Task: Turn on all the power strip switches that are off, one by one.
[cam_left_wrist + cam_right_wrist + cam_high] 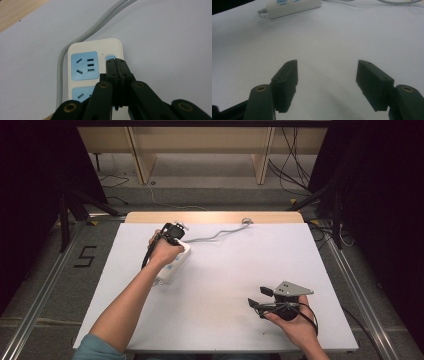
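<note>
High view: left claw (172, 231) poised over the far end of a white power strip (172, 265), itself lying slantwise on the white counter (225, 280) toward the far left; grey cable (220, 234) trailing from the strip toward the far edge. Right claw (262, 297) held low at the near right, well apart from the strip, jaws spread and holding nothing.

Left gripper view: jaws pressed flat together, tips resting on the small blue switch (110, 58) at the strip's end, just beside a blue socket panel (84, 65); second socket panel (81, 93) partly hidden behind the jaws.

Right gripper view: jaws wide apart over bare counter, power strip (292, 7) lying far off at the upper left.
</note>
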Tool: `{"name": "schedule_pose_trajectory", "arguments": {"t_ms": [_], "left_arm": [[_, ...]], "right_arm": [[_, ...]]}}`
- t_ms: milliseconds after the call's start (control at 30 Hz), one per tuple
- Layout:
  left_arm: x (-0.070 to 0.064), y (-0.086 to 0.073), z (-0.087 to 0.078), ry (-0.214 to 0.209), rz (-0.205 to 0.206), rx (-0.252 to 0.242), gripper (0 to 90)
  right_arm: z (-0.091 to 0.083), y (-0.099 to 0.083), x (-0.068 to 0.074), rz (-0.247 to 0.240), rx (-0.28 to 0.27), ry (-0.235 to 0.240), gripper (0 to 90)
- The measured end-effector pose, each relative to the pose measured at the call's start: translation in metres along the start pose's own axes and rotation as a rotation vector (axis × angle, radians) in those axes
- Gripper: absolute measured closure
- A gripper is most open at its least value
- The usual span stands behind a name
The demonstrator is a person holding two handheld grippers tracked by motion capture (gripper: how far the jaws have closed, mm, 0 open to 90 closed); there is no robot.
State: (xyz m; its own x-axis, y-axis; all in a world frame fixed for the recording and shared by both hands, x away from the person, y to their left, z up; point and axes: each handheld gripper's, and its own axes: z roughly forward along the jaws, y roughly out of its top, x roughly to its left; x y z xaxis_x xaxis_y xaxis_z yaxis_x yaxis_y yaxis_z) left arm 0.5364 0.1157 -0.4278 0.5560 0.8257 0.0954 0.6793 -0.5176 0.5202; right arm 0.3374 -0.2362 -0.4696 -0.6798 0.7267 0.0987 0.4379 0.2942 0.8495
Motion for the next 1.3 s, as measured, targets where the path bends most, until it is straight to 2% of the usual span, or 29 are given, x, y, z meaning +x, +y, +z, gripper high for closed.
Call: {"name": "schedule_pose_trajectory", "arguments": {"t_ms": [400, 833, 1300], "left_arm": [[-0.002, 0.003, 0.008, -0.008, -0.005, -0.006, 89.7], [-0.004, 0.005, 0.015, 0.009, -0.002, -0.003, 89.7], [0.003, 0.006, 0.018, 0.011, -0.012, 0.014, 89.8]], "right_arm": [[0.000, 0.000, 0.000, -0.001, 0.004, -0.001, 35.1], [0.000, 0.000, 0.000, -0.001, 0.006, 0.000, 35.0], [0.001, 0.000, 0.000, -0.002, 0.006, 0.001, 35.0]]}}
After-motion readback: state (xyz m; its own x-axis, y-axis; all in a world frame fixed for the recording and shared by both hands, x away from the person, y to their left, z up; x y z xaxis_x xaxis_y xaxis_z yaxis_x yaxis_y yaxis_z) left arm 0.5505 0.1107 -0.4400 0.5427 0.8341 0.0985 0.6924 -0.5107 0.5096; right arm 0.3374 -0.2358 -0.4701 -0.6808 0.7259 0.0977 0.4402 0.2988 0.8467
